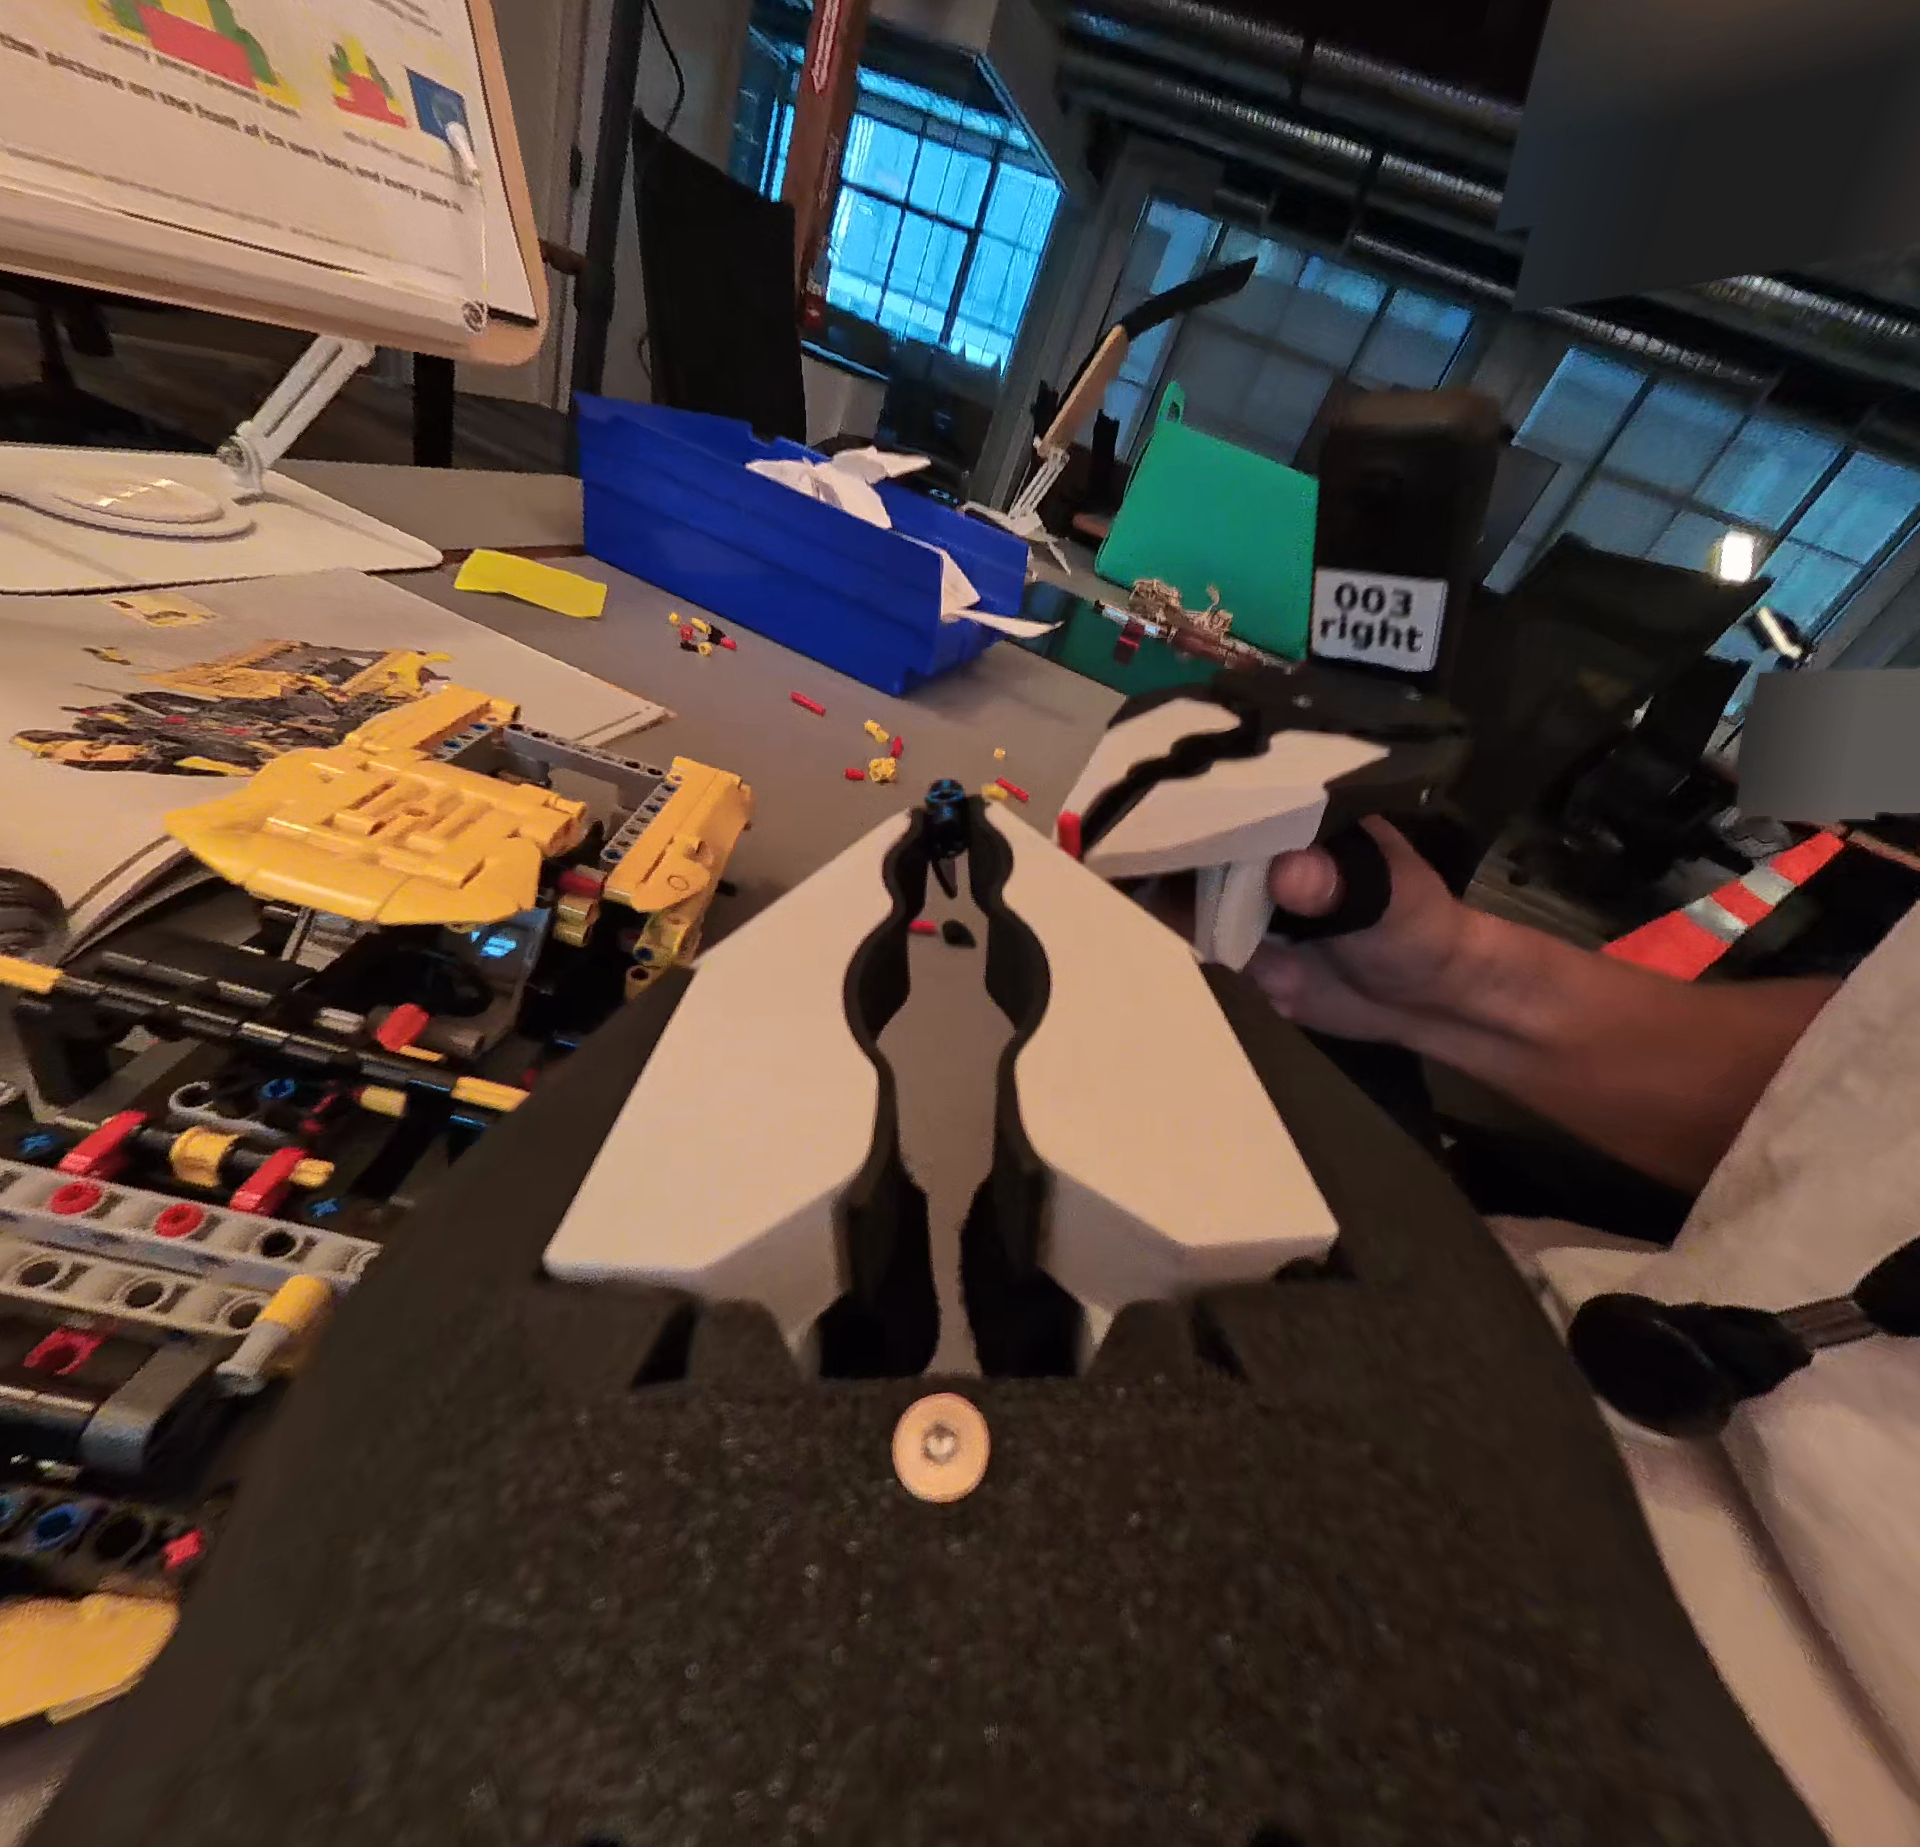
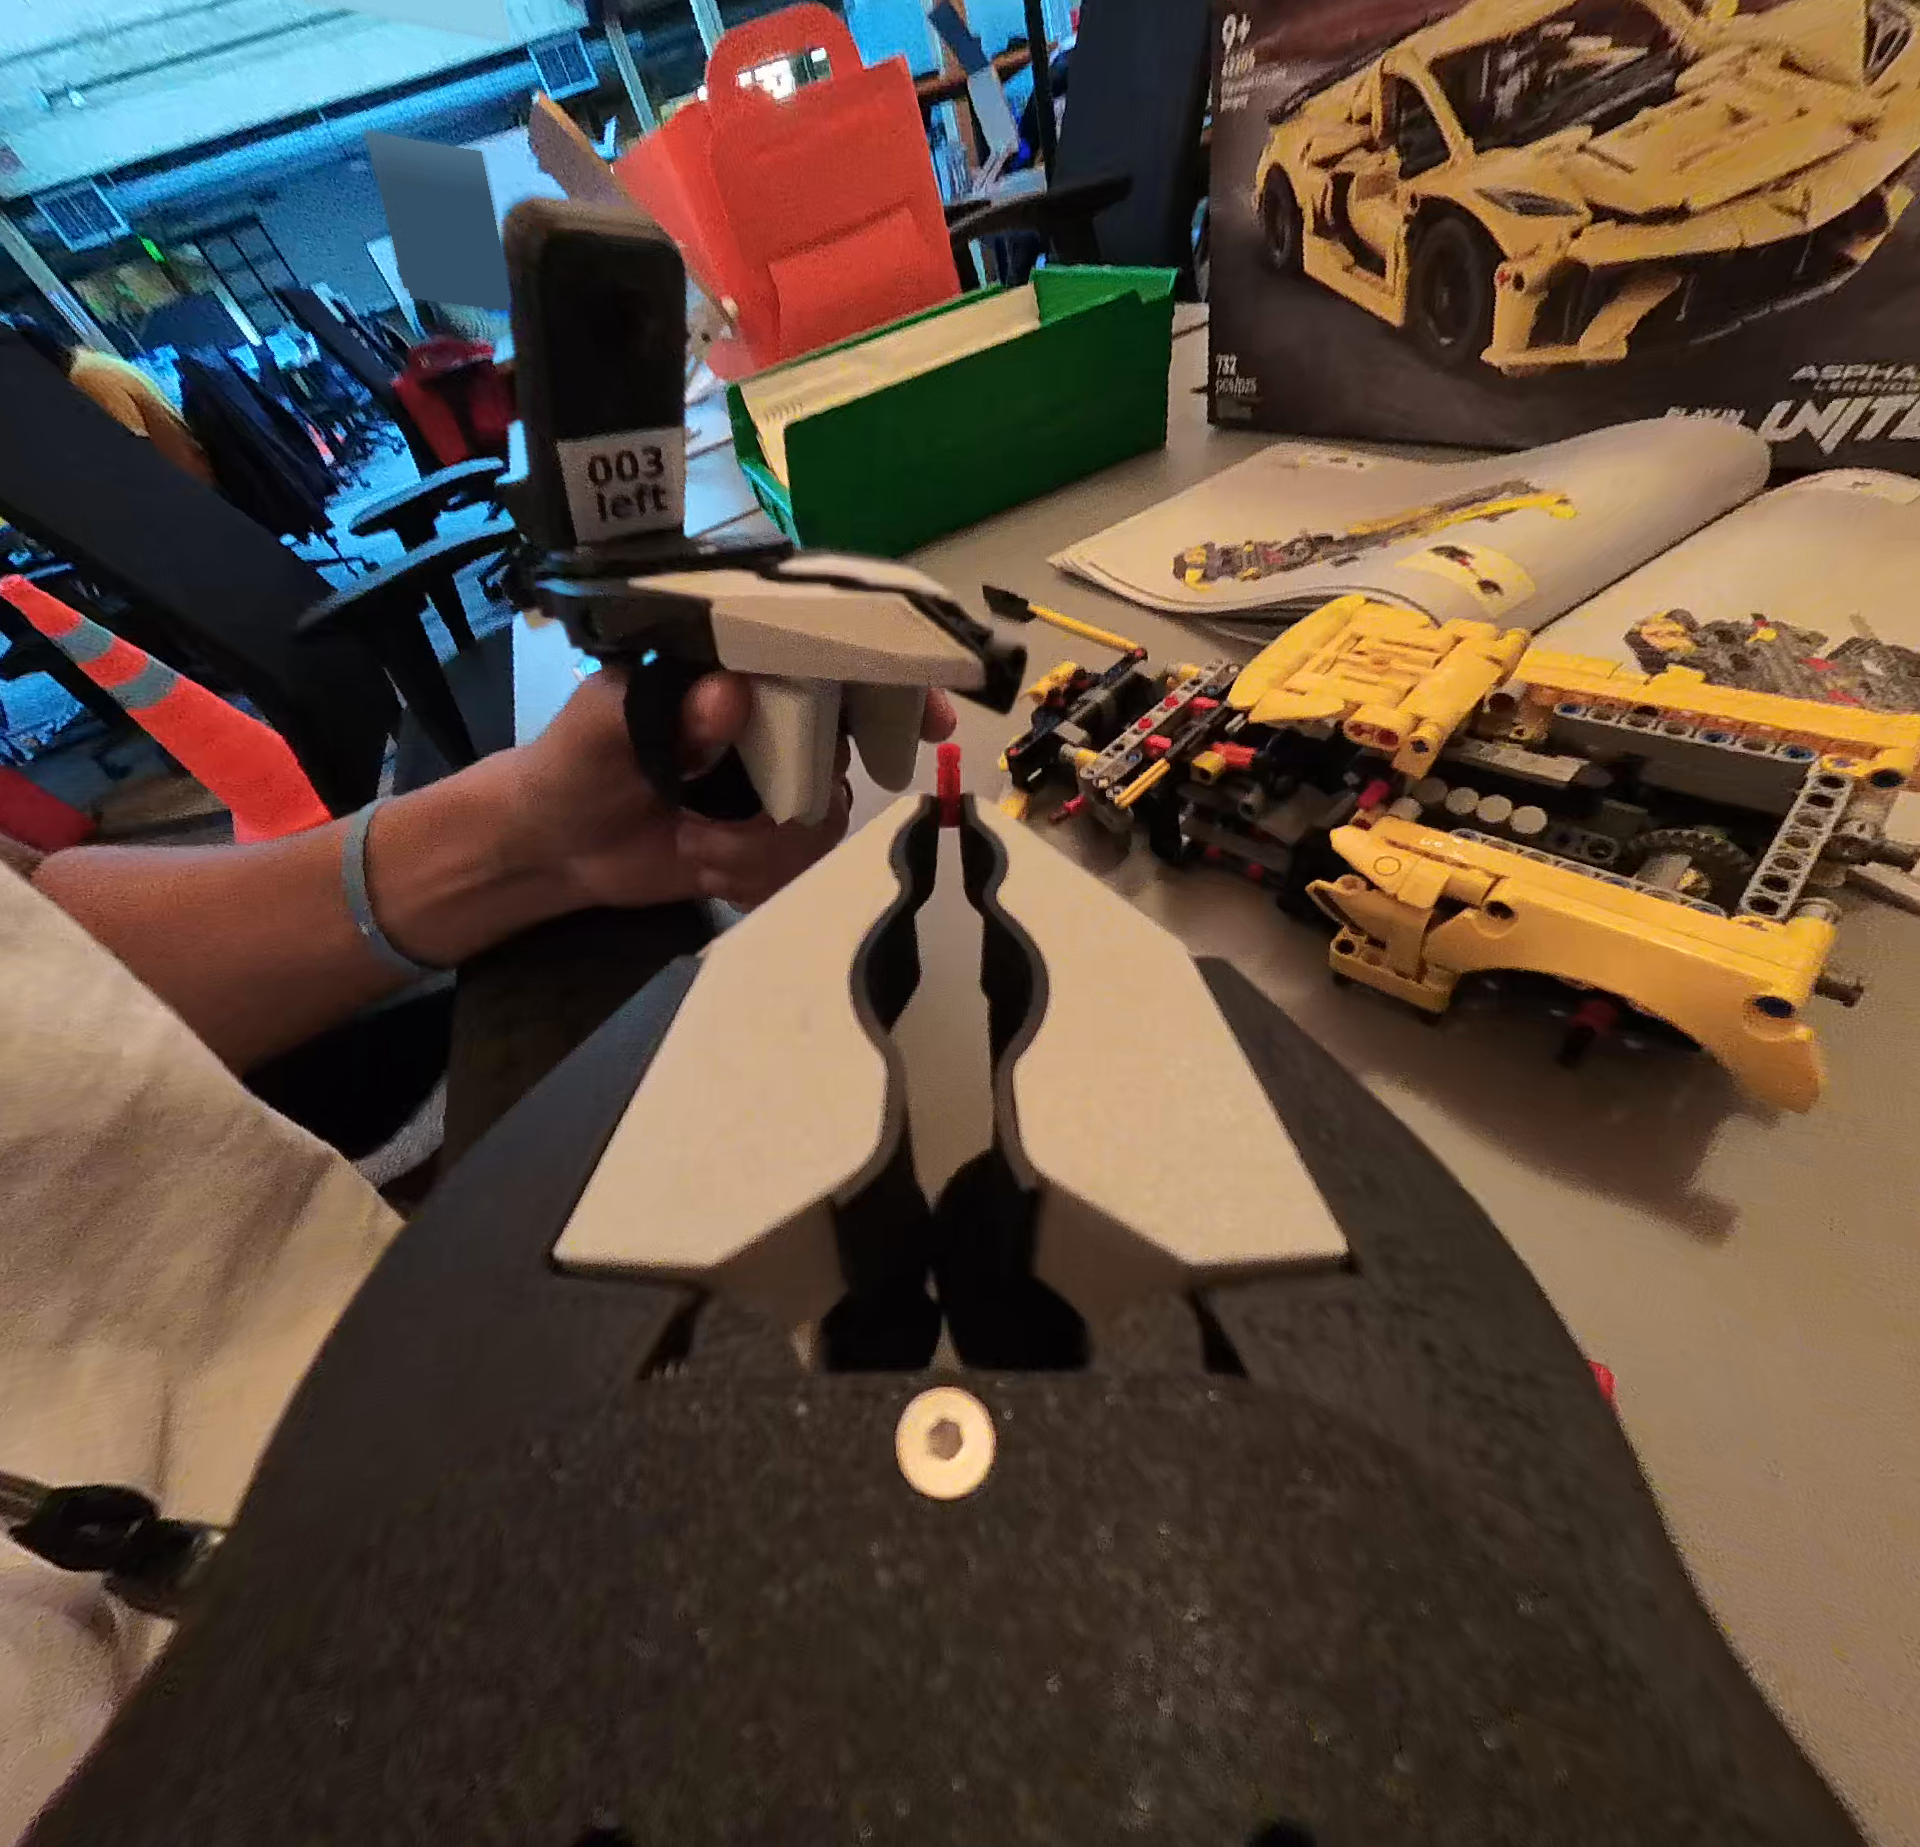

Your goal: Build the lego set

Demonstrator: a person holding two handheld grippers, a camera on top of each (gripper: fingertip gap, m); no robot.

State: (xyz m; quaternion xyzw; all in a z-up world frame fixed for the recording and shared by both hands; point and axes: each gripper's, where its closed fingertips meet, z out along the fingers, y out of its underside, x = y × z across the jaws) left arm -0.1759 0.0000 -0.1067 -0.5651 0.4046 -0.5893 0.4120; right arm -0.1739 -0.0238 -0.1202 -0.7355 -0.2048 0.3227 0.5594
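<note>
My left gripper (image 1: 945, 826) is shut on a small black piece with a blue end (image 1: 943, 810), held above the table. My right gripper (image 2: 948, 810) is shut on a small red pin (image 2: 948, 771). Both are raised near each other at the table's front; the right gripper also shows in the left wrist view (image 1: 1075, 841) with the red pin (image 1: 1068, 829) at its tip, and the left gripper shows in the right wrist view (image 2: 1003, 670). The half-built yellow and black car (image 2: 1455, 789) lies on the table, to the left of my left gripper (image 1: 416, 862).
An open instruction booklet (image 2: 1403, 540) lies behind the car, with the set's box (image 2: 1558, 187) standing beyond. Loose red and yellow pins (image 1: 883, 758) are scattered on the table. A blue bin (image 1: 769, 561) and a green bin (image 2: 966, 415) stand at the back. A sign board (image 1: 239, 124) stands at far left.
</note>
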